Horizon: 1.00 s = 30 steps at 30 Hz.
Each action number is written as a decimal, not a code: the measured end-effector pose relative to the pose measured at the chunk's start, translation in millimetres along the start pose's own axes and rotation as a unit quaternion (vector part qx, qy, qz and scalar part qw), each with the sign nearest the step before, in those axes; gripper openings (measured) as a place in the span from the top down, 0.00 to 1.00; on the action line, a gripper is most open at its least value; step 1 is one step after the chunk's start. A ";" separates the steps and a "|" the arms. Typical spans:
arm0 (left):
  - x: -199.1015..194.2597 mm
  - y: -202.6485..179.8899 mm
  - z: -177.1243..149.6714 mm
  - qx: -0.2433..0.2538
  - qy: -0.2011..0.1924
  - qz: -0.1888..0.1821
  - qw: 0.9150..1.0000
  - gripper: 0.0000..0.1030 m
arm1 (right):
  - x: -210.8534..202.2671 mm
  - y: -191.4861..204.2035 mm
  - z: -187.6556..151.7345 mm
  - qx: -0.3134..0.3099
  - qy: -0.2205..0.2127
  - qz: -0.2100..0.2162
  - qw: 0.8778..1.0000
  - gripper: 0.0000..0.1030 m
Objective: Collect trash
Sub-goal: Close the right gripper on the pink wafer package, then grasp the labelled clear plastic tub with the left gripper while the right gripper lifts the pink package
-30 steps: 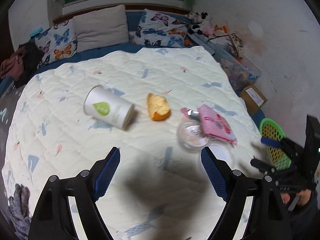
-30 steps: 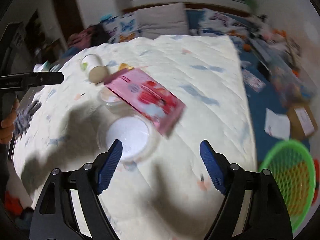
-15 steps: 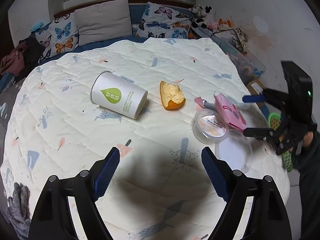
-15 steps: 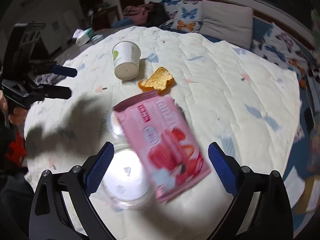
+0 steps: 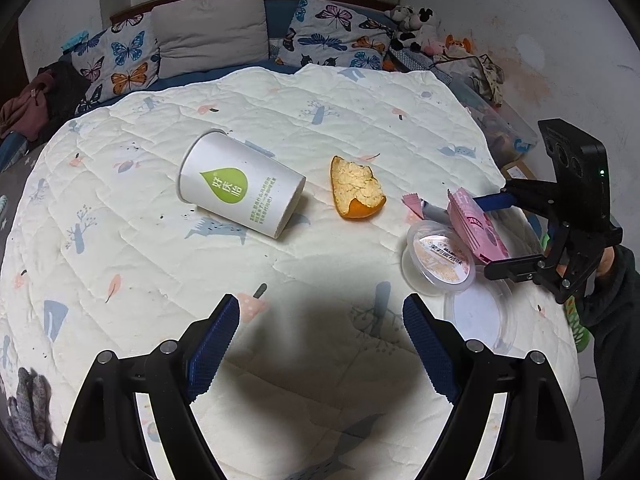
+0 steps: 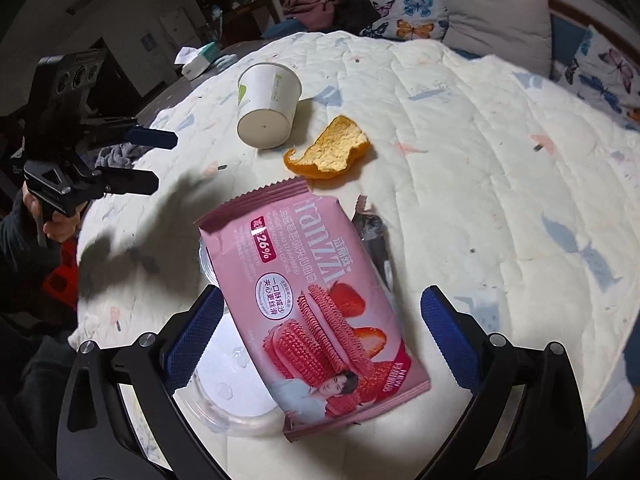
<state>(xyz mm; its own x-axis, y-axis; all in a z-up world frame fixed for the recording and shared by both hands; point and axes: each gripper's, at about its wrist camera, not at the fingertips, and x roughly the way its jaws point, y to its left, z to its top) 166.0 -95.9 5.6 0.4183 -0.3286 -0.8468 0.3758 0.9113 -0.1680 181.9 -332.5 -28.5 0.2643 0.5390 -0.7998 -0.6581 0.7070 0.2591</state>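
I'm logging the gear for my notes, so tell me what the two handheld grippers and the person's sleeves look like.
Both grippers are matte black frames with silver screw heads and ridged blue pads on the fingers. The left gripper and right gripper look alike. The right one, seen from the left wrist view, carries a black camera block with round lenses and a small green light. The sleeve behind it is dark.

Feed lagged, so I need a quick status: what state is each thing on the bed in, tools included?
Paper cup: tipped on its side.
Orange peel: loose on quilt.
Pink cookie wrapper: between right tool's pads, ungripped.
Sealed plastic cup: under wrapper's edge.
Clear lid: flat.
Left tool: open, empty.
Right tool: open, jaws just widened.
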 end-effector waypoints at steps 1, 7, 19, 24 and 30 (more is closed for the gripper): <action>0.7 -0.8 0.5 0.000 0.001 -0.001 1.000 0.21 | 0.8 -0.2 -0.8 0.002 0.003 0.004 1.000 0.09; 2.3 -7.7 4.9 0.002 0.001 -0.011 1.000 0.21 | -4.4 4.2 -5.2 0.012 -0.012 -0.007 1.000 0.25; 29.3 -47.6 10.1 0.055 0.016 -0.017 0.998 0.14 | -39.3 28.5 -24.7 0.064 -0.039 -0.092 0.993 0.32; 36.2 -66.4 16.3 0.079 0.010 -0.023 0.997 0.10 | -52.9 39.3 -40.1 0.103 -0.042 -0.140 0.984 0.32; 51.7 -86.3 23.2 0.123 0.008 0.006 0.992 0.10 | -77.3 49.2 -69.4 0.162 -0.068 -0.152 0.973 0.32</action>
<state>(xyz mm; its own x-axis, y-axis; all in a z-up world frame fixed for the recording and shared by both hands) 174.3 -197.3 -12.0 0.4115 -0.3132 -0.8559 0.5618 0.8266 -0.0324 80.1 -371.1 8.5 0.5171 0.3225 -0.7928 -0.2847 0.9384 0.1960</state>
